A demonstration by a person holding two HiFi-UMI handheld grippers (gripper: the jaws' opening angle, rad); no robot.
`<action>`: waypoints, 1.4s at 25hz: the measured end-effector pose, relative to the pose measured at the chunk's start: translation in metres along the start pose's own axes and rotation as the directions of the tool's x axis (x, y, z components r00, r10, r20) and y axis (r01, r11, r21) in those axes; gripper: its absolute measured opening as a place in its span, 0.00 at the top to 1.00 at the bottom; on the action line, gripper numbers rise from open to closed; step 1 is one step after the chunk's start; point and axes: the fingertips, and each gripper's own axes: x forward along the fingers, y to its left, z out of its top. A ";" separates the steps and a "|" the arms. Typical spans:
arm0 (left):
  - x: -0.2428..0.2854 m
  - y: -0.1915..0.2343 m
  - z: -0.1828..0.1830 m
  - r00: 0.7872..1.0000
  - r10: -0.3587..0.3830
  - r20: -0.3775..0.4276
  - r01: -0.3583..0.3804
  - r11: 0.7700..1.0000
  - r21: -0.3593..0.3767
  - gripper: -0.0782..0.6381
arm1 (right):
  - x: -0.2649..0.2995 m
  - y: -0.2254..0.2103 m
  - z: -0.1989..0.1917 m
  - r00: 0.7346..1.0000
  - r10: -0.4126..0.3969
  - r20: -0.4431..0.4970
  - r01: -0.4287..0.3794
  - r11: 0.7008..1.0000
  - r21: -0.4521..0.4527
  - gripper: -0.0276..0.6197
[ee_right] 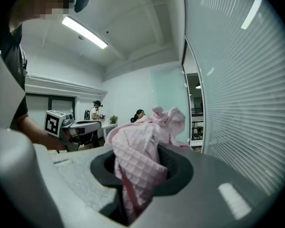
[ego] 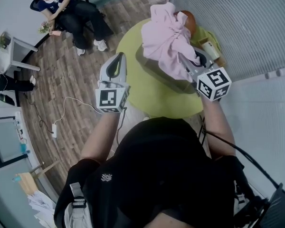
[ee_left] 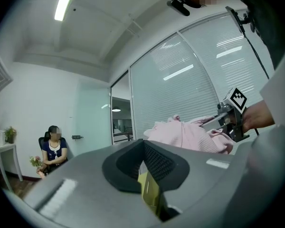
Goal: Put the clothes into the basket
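Right hand-held gripper (ego: 192, 63) is clamped on the pink garment (ego: 165, 37), bunched above the green tabletop (ego: 152, 96) beside what is judged the orange-brown basket (ego: 190, 19); left hand-held gripper (ego: 118, 60) is closed, empty; the operator should centre trailing folds over the rim before releasing.
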 end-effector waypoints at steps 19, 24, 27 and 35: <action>0.049 -0.002 -0.032 0.997 -0.040 -0.058 0.037 0.998 -0.049 0.88 | 0.015 -0.036 -0.051 0.996 -0.041 -0.077 0.047 0.996 0.077 0.77; 0.056 -0.002 -0.049 0.995 -0.049 -0.083 0.044 0.998 -0.054 0.88 | 0.023 -0.042 -0.068 0.994 -0.035 -0.101 0.046 0.994 0.102 0.77; 0.060 -0.003 -0.052 0.994 -0.050 -0.099 0.044 0.997 -0.061 0.88 | 0.026 -0.044 -0.077 0.992 -0.032 -0.122 0.046 0.992 0.115 0.77; 0.066 -0.004 -0.059 0.991 -0.063 -0.115 0.057 0.997 -0.059 0.88 | 0.033 -0.050 -0.094 0.986 -0.018 -0.168 0.042 0.989 0.143 0.77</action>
